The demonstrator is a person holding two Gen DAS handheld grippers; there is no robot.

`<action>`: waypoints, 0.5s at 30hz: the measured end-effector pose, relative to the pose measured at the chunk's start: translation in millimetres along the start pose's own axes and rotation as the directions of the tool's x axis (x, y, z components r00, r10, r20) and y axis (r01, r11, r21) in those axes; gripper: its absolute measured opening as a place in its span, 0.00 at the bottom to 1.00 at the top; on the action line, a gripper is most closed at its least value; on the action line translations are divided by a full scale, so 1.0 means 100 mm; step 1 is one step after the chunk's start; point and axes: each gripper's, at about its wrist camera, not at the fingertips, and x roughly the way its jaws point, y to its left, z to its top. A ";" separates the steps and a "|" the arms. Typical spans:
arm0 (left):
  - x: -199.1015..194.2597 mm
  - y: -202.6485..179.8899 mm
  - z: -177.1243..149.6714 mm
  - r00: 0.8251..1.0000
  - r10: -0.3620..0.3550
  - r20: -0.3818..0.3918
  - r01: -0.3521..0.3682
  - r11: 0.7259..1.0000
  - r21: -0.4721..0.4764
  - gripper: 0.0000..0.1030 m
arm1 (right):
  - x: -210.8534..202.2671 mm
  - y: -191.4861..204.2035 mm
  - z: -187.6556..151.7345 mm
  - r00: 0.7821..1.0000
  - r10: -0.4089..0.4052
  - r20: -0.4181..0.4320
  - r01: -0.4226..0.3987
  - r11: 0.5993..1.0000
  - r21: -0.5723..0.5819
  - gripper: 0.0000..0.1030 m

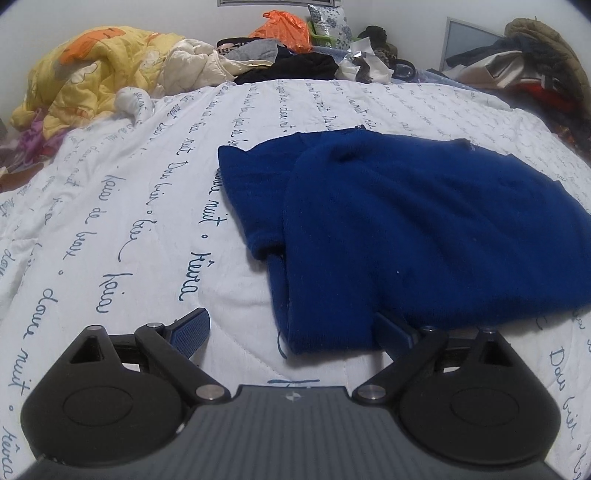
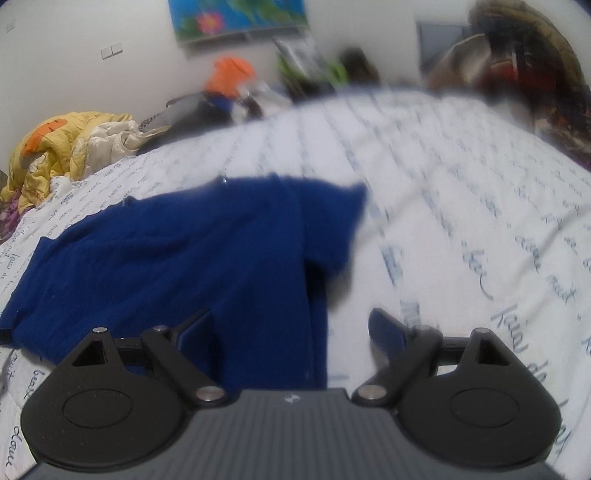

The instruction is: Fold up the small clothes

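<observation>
A dark blue knit garment (image 1: 424,229) lies partly folded on the white bed cover (image 1: 129,206), one sleeve folded over its body. My left gripper (image 1: 291,332) is open at the garment's near left corner, with the hem between its fingers; the right finger lies under the fabric edge. In the right wrist view the same blue garment (image 2: 177,258) spreads to the left, a sleeve sticking out at the upper right. My right gripper (image 2: 291,328) is open over the garment's near right edge, its left finger above the cloth and its right finger over the bed cover (image 2: 461,221). This view is blurred.
A yellow quilt (image 1: 92,70) is bunched at the far left of the bed. Mixed clothes and an orange bag (image 1: 284,26) are piled along the far wall. More clothing (image 1: 524,70) is heaped at the far right.
</observation>
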 end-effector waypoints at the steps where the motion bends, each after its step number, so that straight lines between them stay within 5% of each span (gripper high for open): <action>1: 0.00 0.00 0.00 1.000 0.000 -0.001 0.000 1.000 -0.003 0.92 | 0.00 0.00 -0.02 1.000 0.002 -0.005 -0.002 1.000 0.002 0.89; 10: -0.05 0.03 -0.05 1.000 -0.004 0.012 0.004 1.000 -0.009 0.92 | -0.04 0.02 -0.12 1.000 0.022 -0.008 -0.022 1.000 -0.015 0.89; 15: -0.09 0.11 -0.11 0.997 -0.080 0.018 0.080 0.997 -0.021 0.76 | -0.06 0.08 -0.13 0.999 0.034 -0.008 -0.034 0.998 -0.050 0.84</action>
